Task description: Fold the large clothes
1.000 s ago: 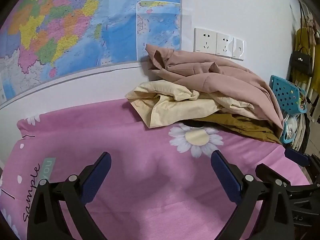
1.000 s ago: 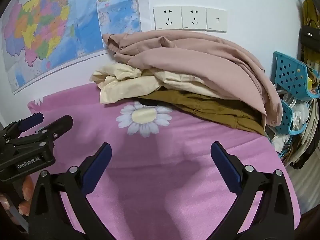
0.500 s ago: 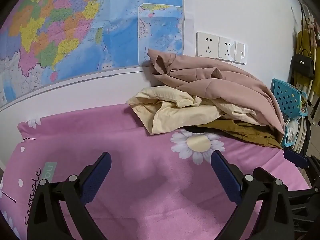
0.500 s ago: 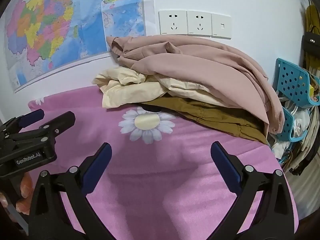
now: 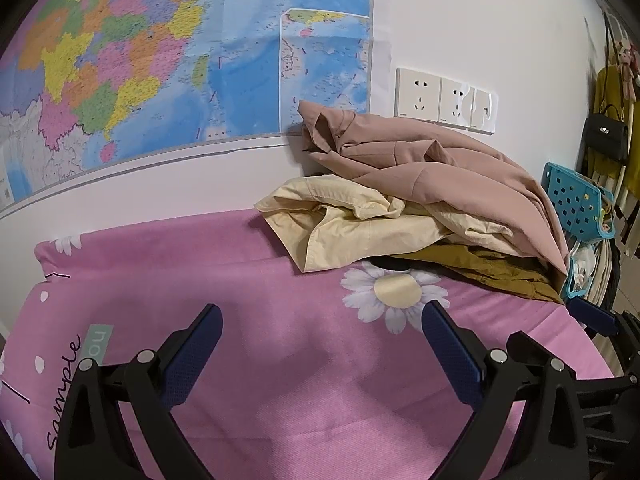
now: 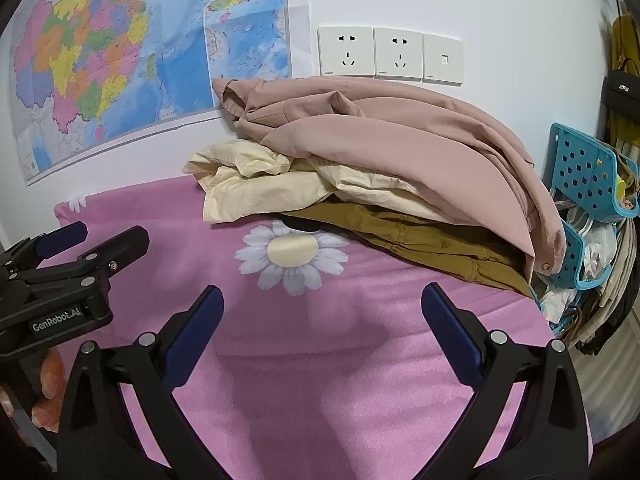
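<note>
Both grippers hang above the pink sheet (image 5: 280,360) with nothing between their fingers. The left gripper (image 5: 320,332) is spread wide; the clothes pile lies ahead of it and off to its right, against the wall. The right gripper (image 6: 320,312) is equally wide, with the pile straight ahead: pink garment (image 6: 400,140) on top, cream one (image 6: 260,188) under it, brown one (image 6: 420,240) lowest, nearest the right finger.

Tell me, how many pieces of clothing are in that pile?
3 visible: dusty-pink garment on top, cream garment beneath at left, mustard-brown garment at bottom. More may be hidden.
</note>
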